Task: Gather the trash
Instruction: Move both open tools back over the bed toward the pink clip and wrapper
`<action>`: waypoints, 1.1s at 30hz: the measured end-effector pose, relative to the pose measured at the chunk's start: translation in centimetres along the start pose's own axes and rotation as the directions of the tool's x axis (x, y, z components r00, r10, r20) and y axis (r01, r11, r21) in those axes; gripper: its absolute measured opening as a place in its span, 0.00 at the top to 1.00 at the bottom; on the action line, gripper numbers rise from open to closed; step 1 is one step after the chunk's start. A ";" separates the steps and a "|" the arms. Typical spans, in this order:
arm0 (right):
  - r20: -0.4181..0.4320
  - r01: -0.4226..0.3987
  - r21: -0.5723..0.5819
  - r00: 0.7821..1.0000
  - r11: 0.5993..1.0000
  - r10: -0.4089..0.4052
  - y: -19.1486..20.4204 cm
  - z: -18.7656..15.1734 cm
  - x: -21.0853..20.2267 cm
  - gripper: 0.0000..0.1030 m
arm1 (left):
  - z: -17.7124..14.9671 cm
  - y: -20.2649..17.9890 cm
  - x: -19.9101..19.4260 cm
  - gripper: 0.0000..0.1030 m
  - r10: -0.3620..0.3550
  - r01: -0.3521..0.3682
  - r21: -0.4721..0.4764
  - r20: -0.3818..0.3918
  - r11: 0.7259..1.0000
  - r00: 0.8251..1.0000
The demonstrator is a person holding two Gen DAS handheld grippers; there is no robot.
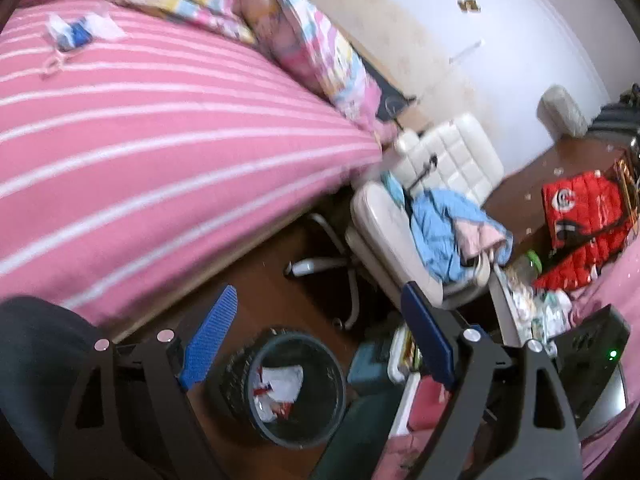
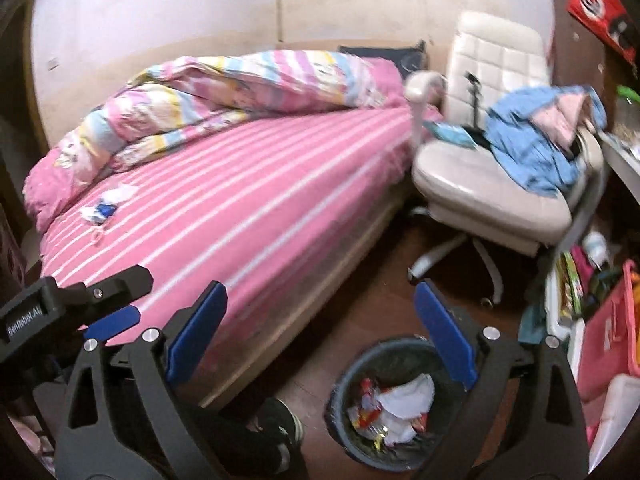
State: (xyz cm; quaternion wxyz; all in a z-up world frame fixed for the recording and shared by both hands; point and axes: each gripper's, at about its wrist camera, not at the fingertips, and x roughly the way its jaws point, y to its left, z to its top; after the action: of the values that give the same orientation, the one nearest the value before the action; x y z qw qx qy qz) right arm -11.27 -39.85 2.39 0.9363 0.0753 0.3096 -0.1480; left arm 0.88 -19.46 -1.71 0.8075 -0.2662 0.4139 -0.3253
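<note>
A dark mesh trash bin [image 1: 286, 388] stands on the brown floor by the bed; it holds white and red wrappers. It also shows in the right wrist view [image 2: 394, 404]. A blue and white wrapper [image 1: 74, 32] lies on the pink striped bed, seen also in the right wrist view [image 2: 102, 208]. My left gripper [image 1: 316, 312] is open and empty above the bin. My right gripper [image 2: 320, 308] is open and empty, above the floor beside the bed. The left gripper's blue finger also shows at the lower left of the right wrist view [image 2: 114, 322].
A rumpled pastel duvet [image 2: 224, 92] lies at the bed's far side. A white office chair [image 2: 488, 176] with blue clothes stands right of the bed. Boxes and clutter [image 2: 600, 320] crowd the right. A person's foot [image 2: 280, 428] is left of the bin.
</note>
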 end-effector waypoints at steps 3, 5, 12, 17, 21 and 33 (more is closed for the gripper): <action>0.024 -0.046 -0.025 0.999 0.999 0.046 2.2 0.9 0.0 0.08 | 1.4 1.3 -2.0 0.21 0.008 -0.006 -0.021 0.054 1.000 0.999; 0.028 -0.078 -0.048 0.996 0.996 0.079 4.0 1.6 0.3 0.08 | 2.5 2.4 -3.5 0.20 0.018 -0.015 -0.034 0.094 0.999 0.995; 0.016 -0.212 -0.102 0.976 0.972 0.215 11.0 4.0 1.8 0.07 | 5.9 8.3 -8.9 0.19 0.118 -0.094 -0.123 0.202 0.988 0.972; -0.018 -0.295 -0.166 0.955 0.941 0.297 17.5 4.3 4.2 0.07 | 7.9 13.4 -12.2 0.19 0.236 -0.203 -0.154 0.236 0.967 0.943; -0.055 -0.372 -0.195 0.928 0.908 0.369 21.7 4.0 6.7 0.07 | 8.7 17.4 -14.0 0.18 0.340 -0.320 -0.119 0.244 0.940 0.908; -0.096 -0.490 -0.278 0.870 0.826 0.484 32.4 5.5 14.3 0.07 | 14.1 27.1 -15.0 0.18 0.460 -0.418 -0.223 0.198 0.881 0.865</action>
State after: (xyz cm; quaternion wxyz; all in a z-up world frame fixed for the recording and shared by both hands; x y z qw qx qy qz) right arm 13.15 -13.80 -0.23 0.9402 0.0136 0.3083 0.1439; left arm 14.29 11.51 -5.97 0.8788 -0.2719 0.3875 -0.0598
